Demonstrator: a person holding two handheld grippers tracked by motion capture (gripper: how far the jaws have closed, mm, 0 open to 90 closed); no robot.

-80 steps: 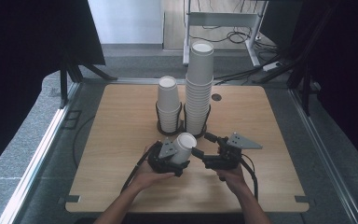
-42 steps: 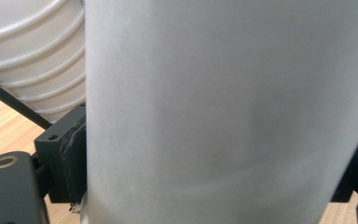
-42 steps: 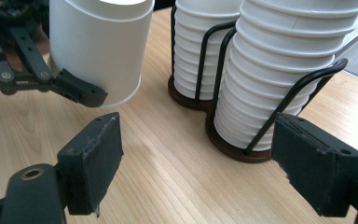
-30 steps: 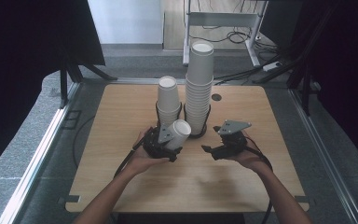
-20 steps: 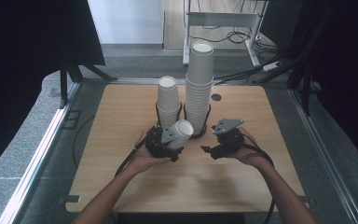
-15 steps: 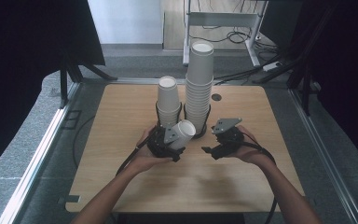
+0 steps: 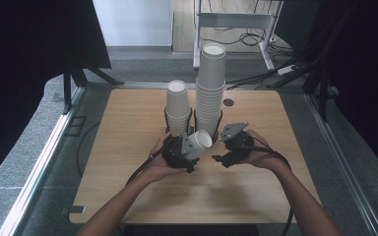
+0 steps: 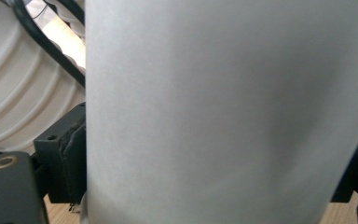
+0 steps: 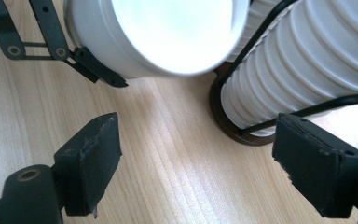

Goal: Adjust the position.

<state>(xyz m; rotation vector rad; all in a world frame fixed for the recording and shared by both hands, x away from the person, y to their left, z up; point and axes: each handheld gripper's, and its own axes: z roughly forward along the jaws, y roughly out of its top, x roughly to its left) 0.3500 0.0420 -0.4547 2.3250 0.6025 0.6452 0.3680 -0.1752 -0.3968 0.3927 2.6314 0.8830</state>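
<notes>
- Left gripper sits a little below the centre of the high view, clamped on a single white paper cup; in the left gripper view its black pads press against the cup's wall on both sides.
- That cup lies tilted over rather than upright: its long axis runs from lower left to upper right in the high view, with the open mouth facing up and to the right, toward the right gripper.
- In the right gripper view the cup's mouth shows at the top of the frame, wide open toward the camera, its white inside plainly seen.
- Right gripper is held just right of the cup, jaws apart with nothing between them; bare wooden table shows in the gap.
- Behind the held cup, near the centre of the high view, stand two upright stacks in black wire holders: a short stack on the left and a tall stack on the right.
- The held cup is just in front of the two stacks' bases, between them; whether it touches either I cannot tell.
- The tall stack's ribbed lower rims fill the upper right of the right gripper view, ringed by the wire holder.
</notes>
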